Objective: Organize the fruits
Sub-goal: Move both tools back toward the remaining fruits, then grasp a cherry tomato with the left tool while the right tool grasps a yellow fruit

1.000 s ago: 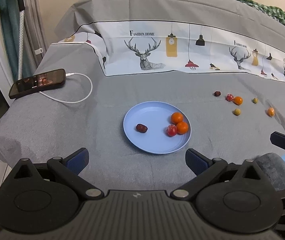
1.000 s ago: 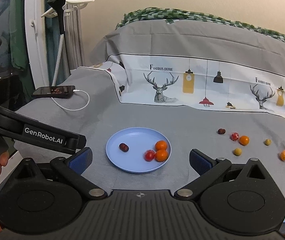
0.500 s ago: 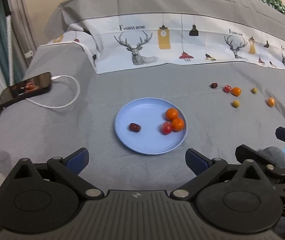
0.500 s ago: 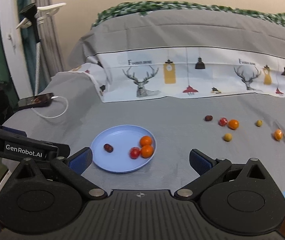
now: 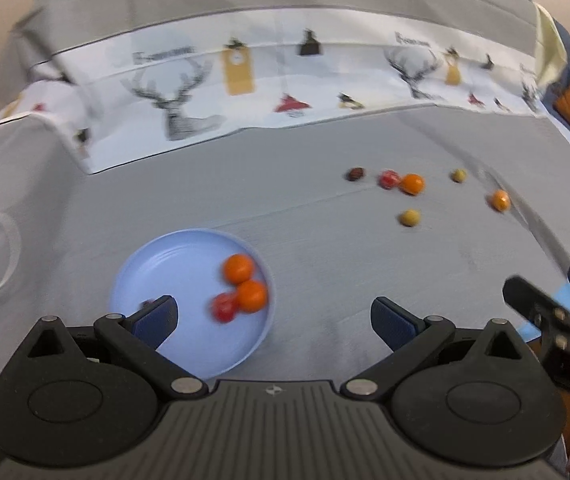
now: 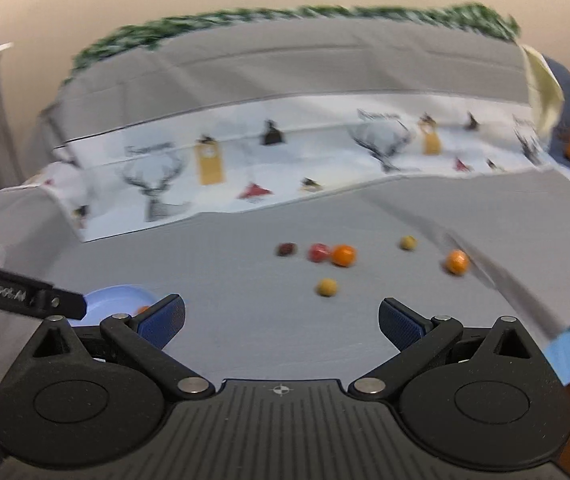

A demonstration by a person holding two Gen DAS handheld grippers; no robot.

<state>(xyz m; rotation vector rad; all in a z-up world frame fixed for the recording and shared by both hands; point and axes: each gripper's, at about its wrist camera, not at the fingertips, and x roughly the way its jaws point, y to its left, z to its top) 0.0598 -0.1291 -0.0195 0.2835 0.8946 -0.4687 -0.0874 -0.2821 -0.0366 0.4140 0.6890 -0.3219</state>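
Six loose fruits (image 6: 327,287) now larger and more central in the right view than half a second ago; blue plate (image 5: 173,256) slid toward the lower left. Probably the reach for the next fruit. Right gripper (image 6: 281,316) wide open, empty, fruits ahead and apart from it. Left gripper (image 5: 273,320) also spread, empty, over the plate's near rim.

We hold our left gripper (image 5: 272,318) with jaws spread wide, empty. Our right gripper (image 6: 281,316) sits at its three o'clock, likewise wide and empty.
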